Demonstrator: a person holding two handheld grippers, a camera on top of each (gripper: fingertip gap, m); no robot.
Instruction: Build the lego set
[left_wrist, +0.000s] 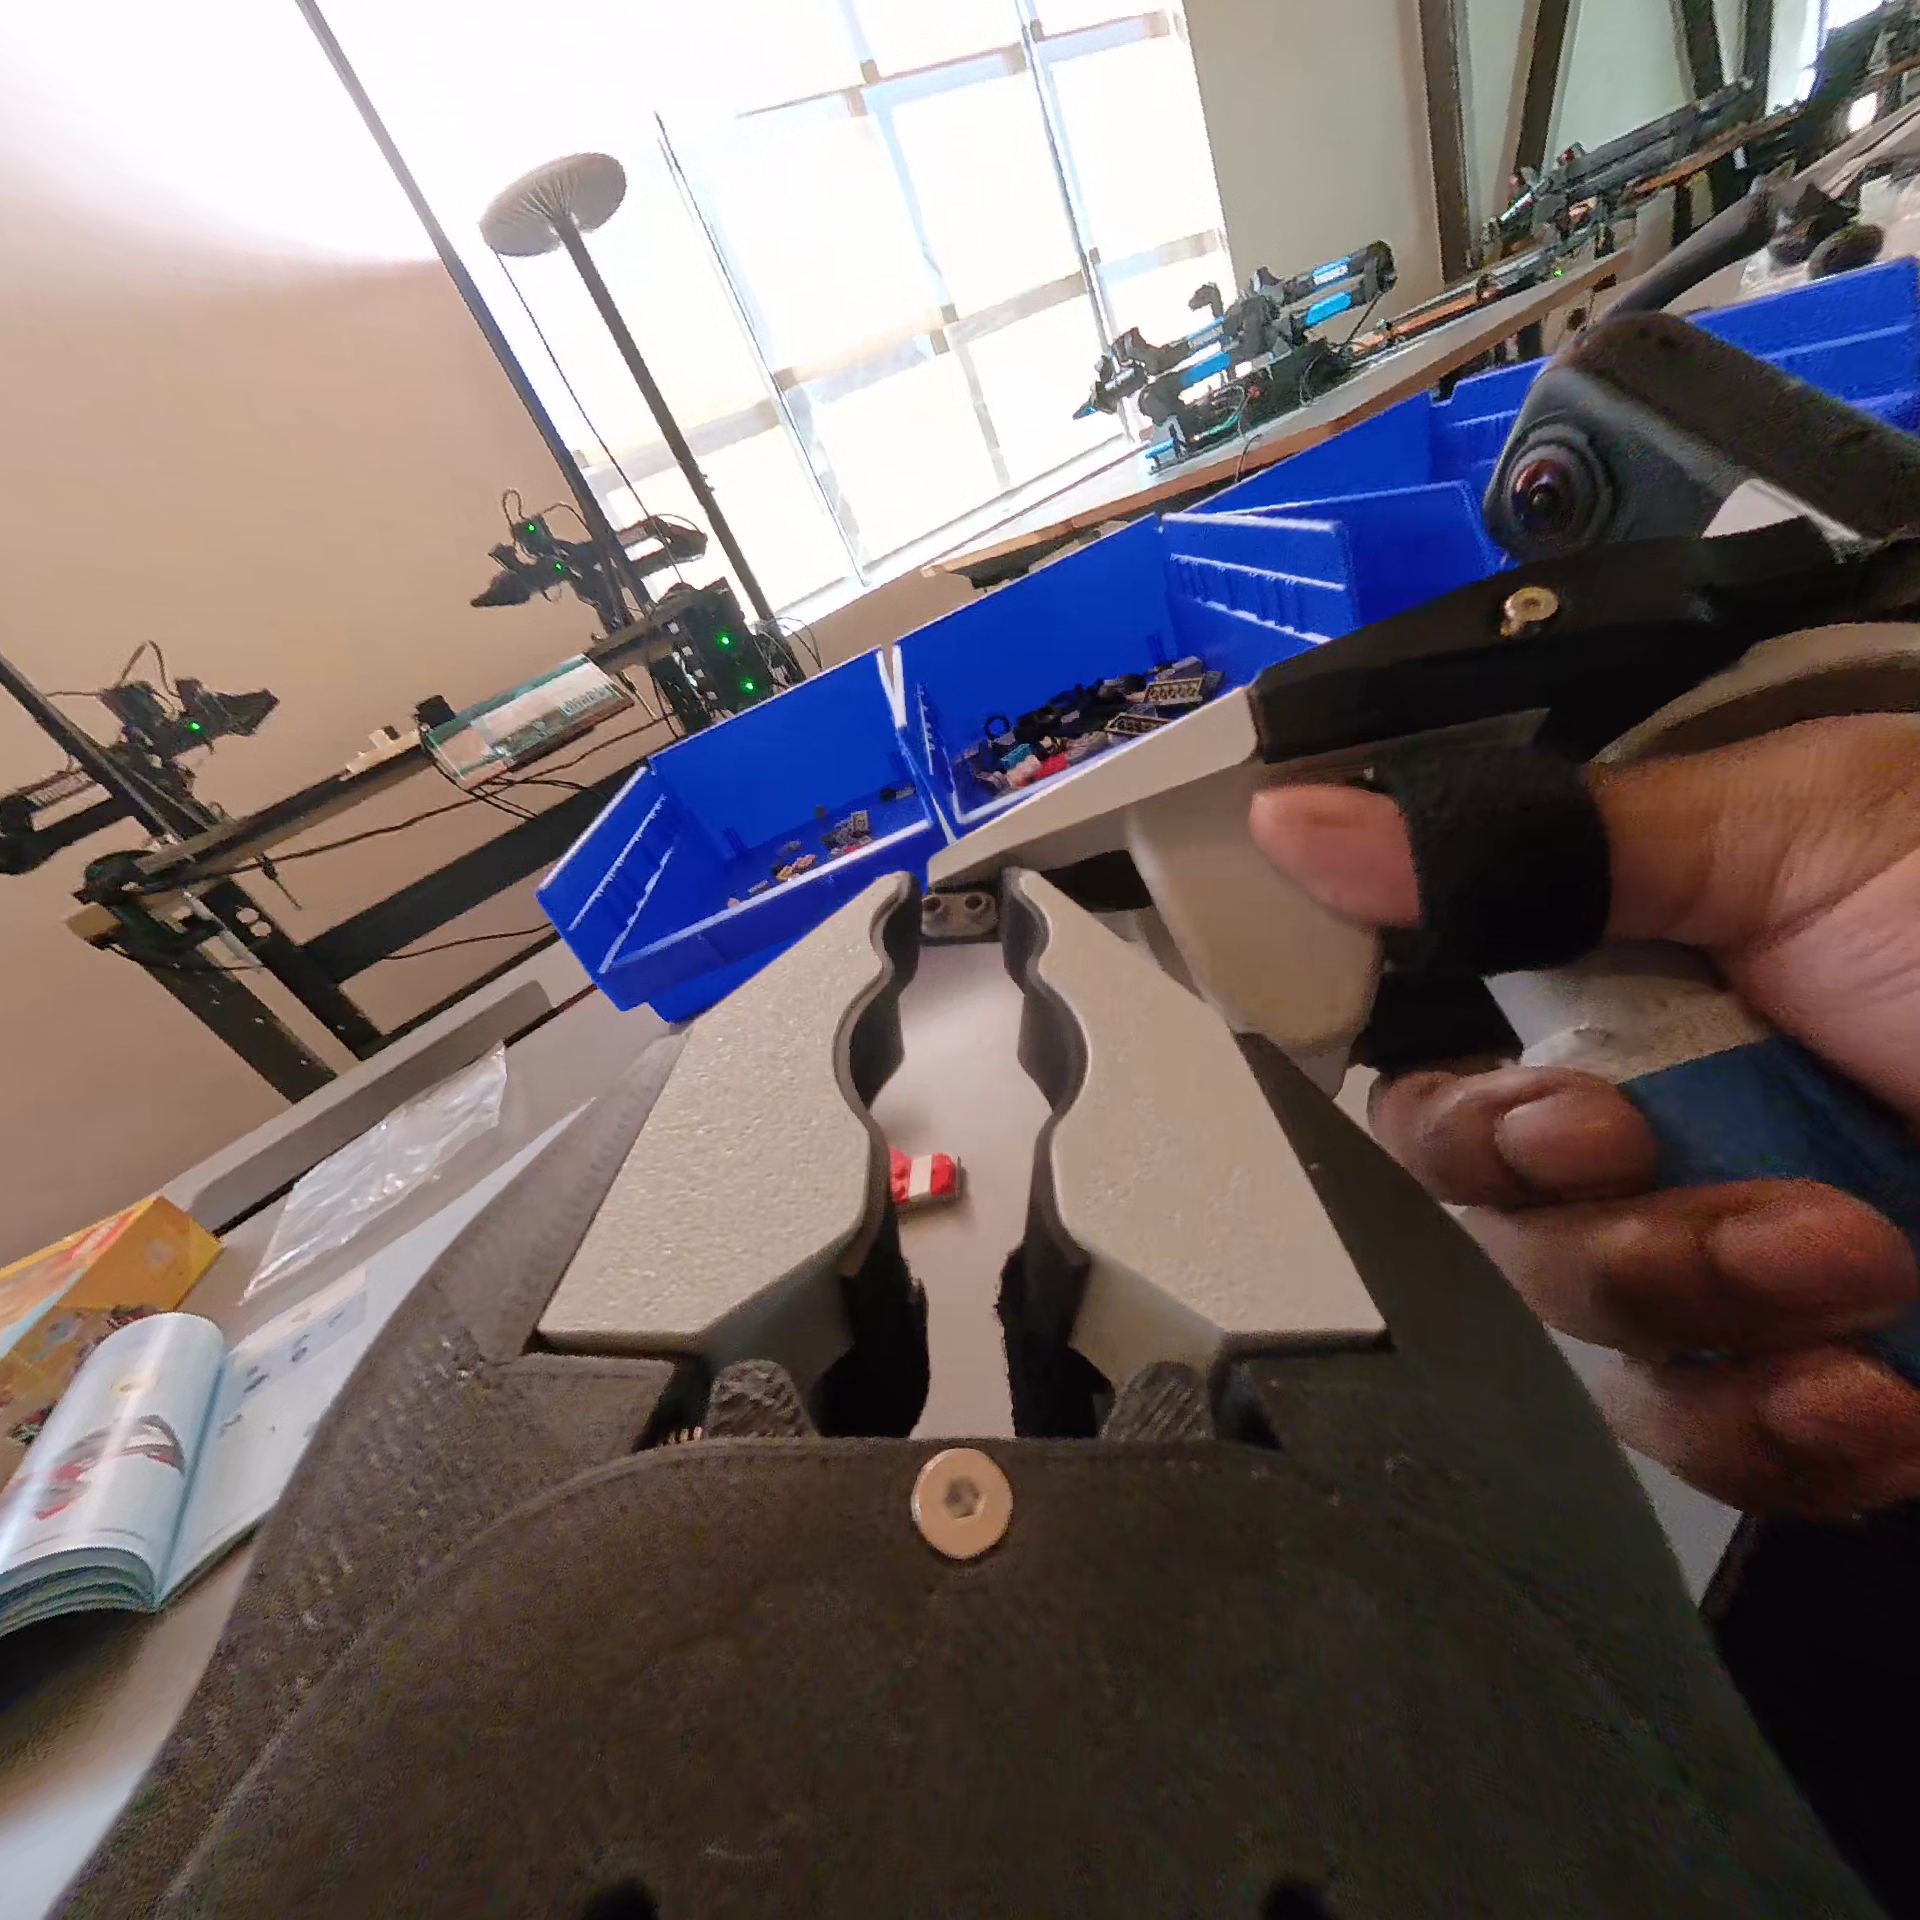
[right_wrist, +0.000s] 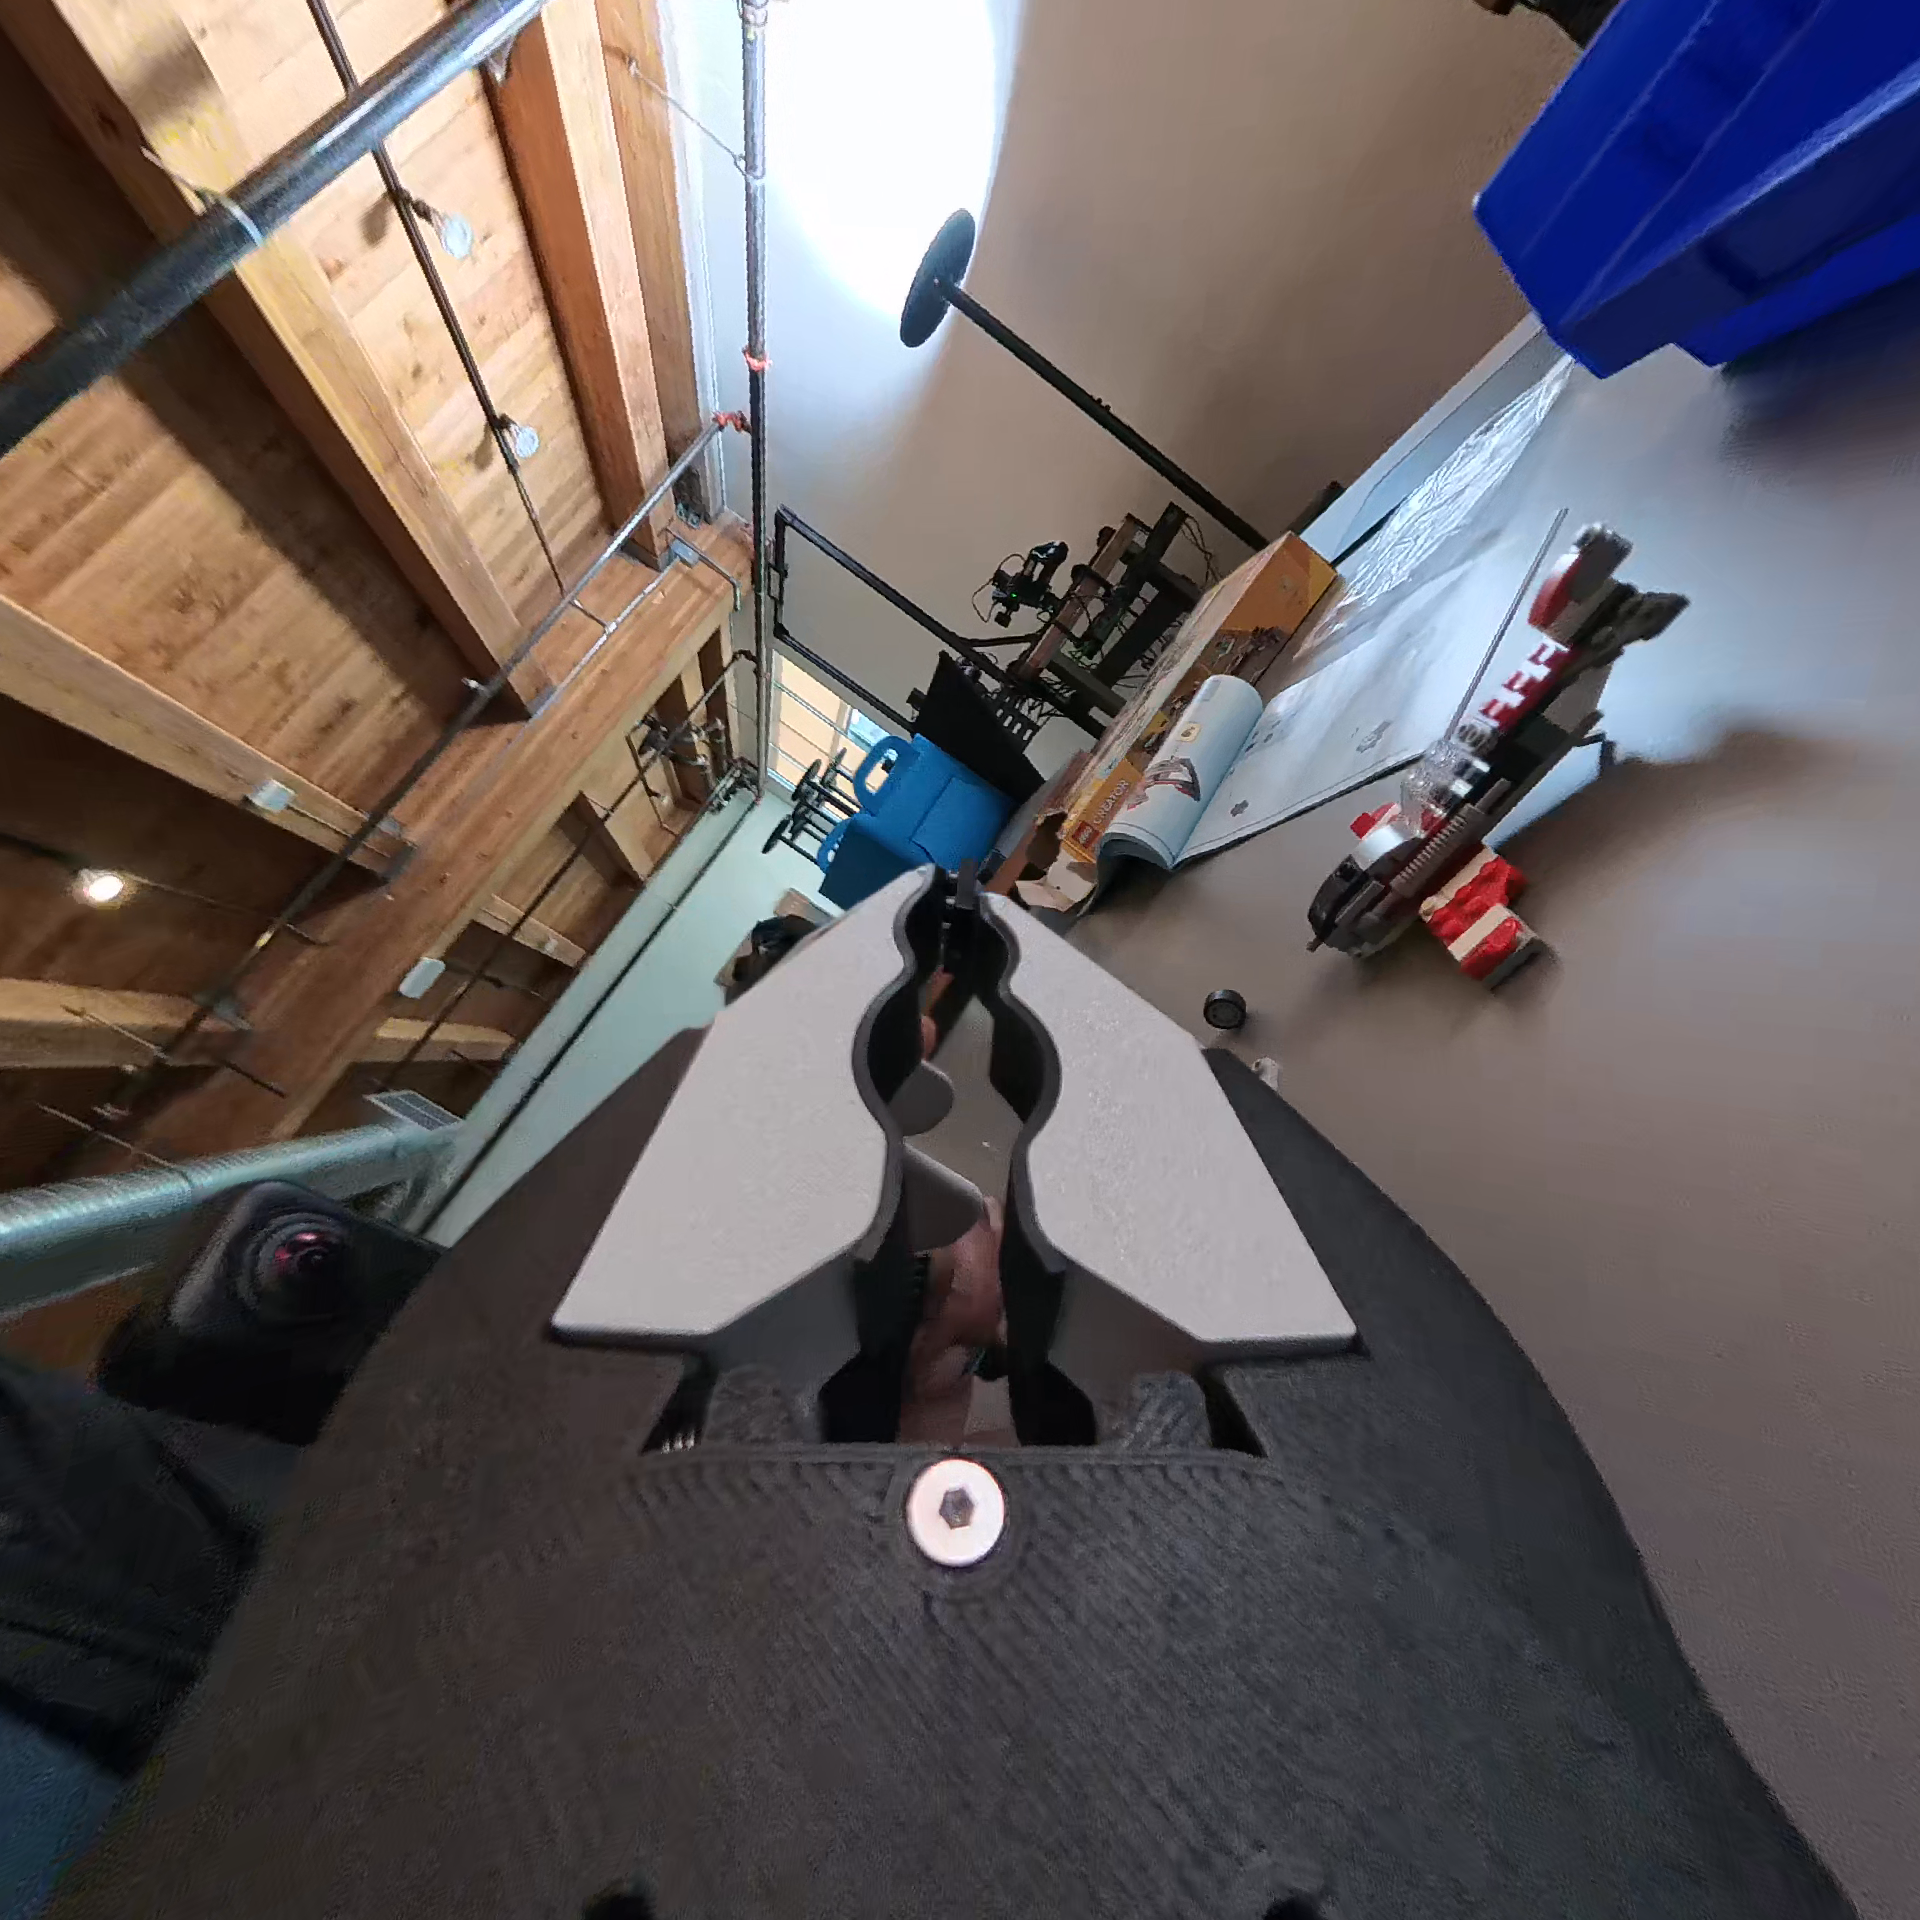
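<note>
In the left wrist view, the left gripper (left_wrist: 961, 904) held a small dark grey studded plate (left_wrist: 958, 911) pinched at its grey fingertips; the right gripper (left_wrist: 1049, 821), carried in a person's hand (left_wrist: 1766, 1091), crossed in from the right, its tip just beside that plate. A little red-and-white brick cluster (left_wrist: 925, 1179) lay on the grey table (left_wrist: 940, 1049) below; farther off stood blue plastic bins (left_wrist: 790, 831) with loose pieces inside, and at near left an open instruction booklet (left_wrist: 114, 1455) and a clear empty bag (left_wrist: 384, 1153).

In the right wrist view, the right gripper (right_wrist: 961, 899) showed narrowly set fingers with something thin and dark at the tips — whether it was gripped I cannot tell. At right stood the partly built red, white and black lego model (right_wrist: 1455, 810), with a loose black wheel (right_wrist: 1224, 1008) near it; judging by the pieces left in the bins, much remained to add.
</note>
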